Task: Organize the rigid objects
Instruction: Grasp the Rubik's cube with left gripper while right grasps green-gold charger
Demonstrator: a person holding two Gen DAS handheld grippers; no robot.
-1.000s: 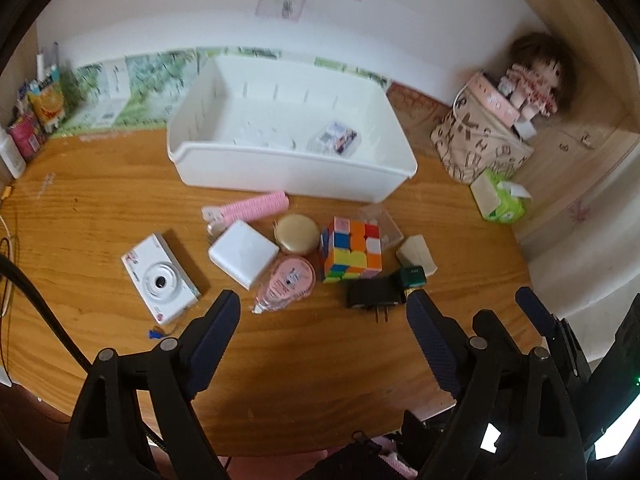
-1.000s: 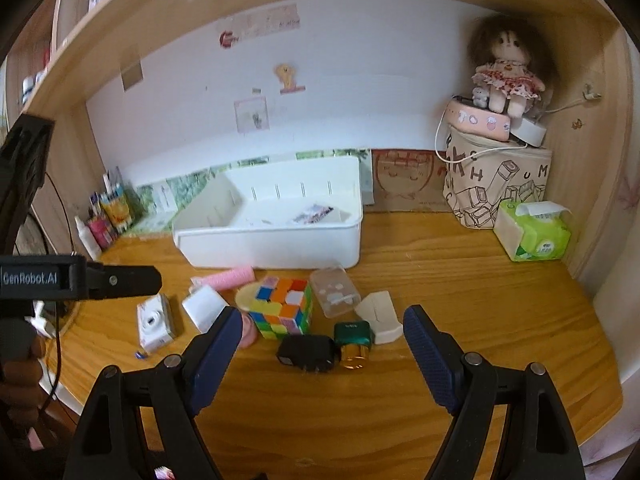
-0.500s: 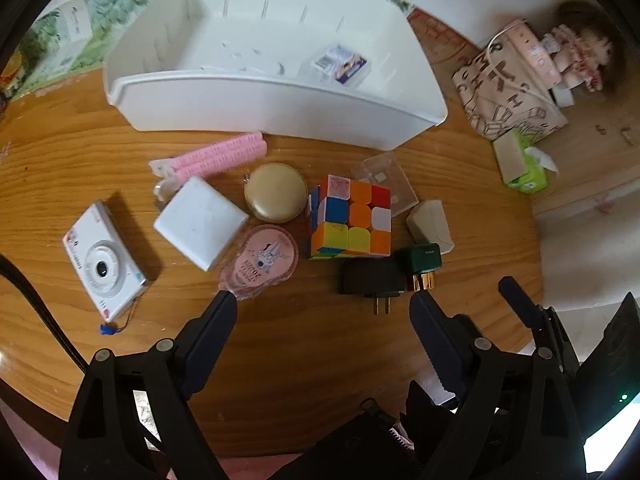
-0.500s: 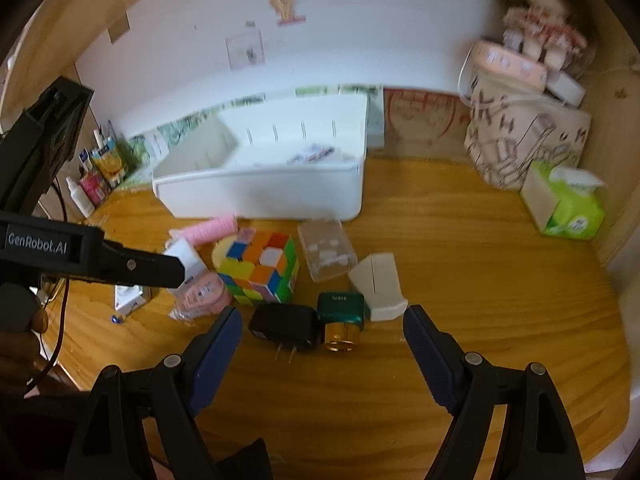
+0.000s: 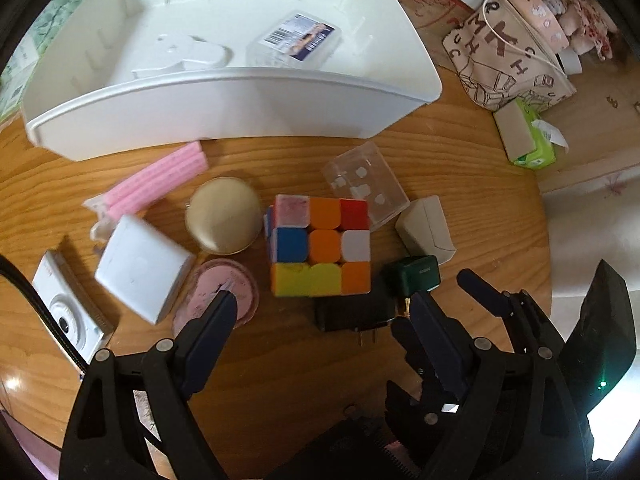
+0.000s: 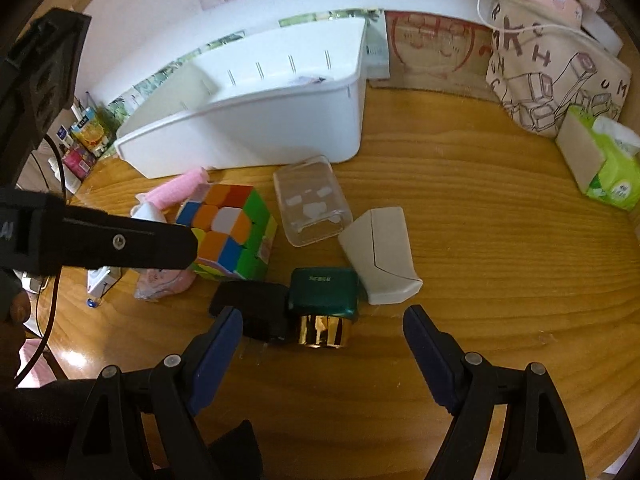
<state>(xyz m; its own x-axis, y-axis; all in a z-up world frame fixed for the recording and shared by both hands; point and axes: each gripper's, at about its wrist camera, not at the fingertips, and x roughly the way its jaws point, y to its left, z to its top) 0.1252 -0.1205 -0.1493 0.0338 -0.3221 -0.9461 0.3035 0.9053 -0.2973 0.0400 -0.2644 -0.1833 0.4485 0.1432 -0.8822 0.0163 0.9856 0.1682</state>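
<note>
Loose items lie on the wooden table in front of a white bin (image 5: pixel 224 108). My left gripper (image 5: pixel 322 312) hangs open above the colourful puzzle cube (image 5: pixel 320 246) and the black plug adapter (image 5: pixel 352 314), touching neither. My right gripper (image 6: pixel 323 320) is open too, its jaws straddling the green bottle with a gold cap (image 6: pixel 323 298) from above without contact. Beside the bottle sit the adapter (image 6: pixel 252 308), a beige box (image 6: pixel 380 256) and a clear plastic case (image 6: pixel 310 204). Inside the bin lie a labelled clear case (image 5: pixel 296 42) and a white object (image 5: pixel 188 54).
Left of the cube are a gold round compact (image 5: pixel 223 216), a pink round item (image 5: pixel 216 292), a white square box (image 5: pixel 142 268), a pink roll (image 5: pixel 156 180) and a white camera (image 5: pixel 64 312). A printed bag (image 6: pixel 560 76) and a green tissue pack (image 6: pixel 608 168) stand at the right.
Both grippers have dropped toward the table and tipped further downward, so the cube, adapter and bottle loom larger. Both pairs of jaws look as wide apart as before.
</note>
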